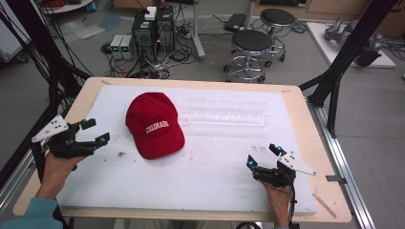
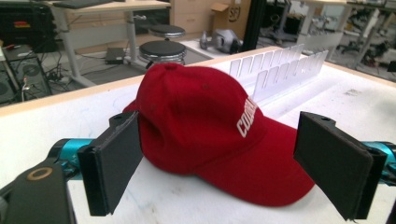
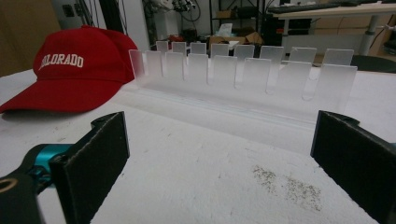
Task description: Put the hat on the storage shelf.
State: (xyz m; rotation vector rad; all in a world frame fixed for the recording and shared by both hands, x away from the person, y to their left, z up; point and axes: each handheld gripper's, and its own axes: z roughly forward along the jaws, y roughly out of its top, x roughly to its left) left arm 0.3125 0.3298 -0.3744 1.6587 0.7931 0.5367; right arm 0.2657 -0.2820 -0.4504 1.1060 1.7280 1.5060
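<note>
Your worktop [image 1: 305,143] is a light wooden board with a white sheet [image 1: 210,176] covering most of its surface. On that sheet, left of centre and toward the far half, lies the red cap [image 1: 154,125], crown up, with its brim pointing toward your side and white lettering across the front. To the right of the cap, just beside it, a clear plastic rack [image 1: 228,113] with two rows of upright tabs runs along the sheet; in the right gripper view the rack [image 3: 243,74] stands straight ahead and the cap [image 3: 70,70] sits at its left end. Your left gripper [image 1: 95,131] is held at the left edge of the sheet, near the cap but apart from it; in the left gripper view its jaws stand wide open with nothing between them, and the cap [image 2: 210,126] lies ahead, framed by the two pads. Your right gripper [image 1: 263,155] rests low at the near right of the sheet, well apart from the cap; its jaws are likewise spread wide and empty, aimed at the rack. A small patch of dark specks [image 3: 287,184] marks the sheet just ahead of the right jaws.
</note>
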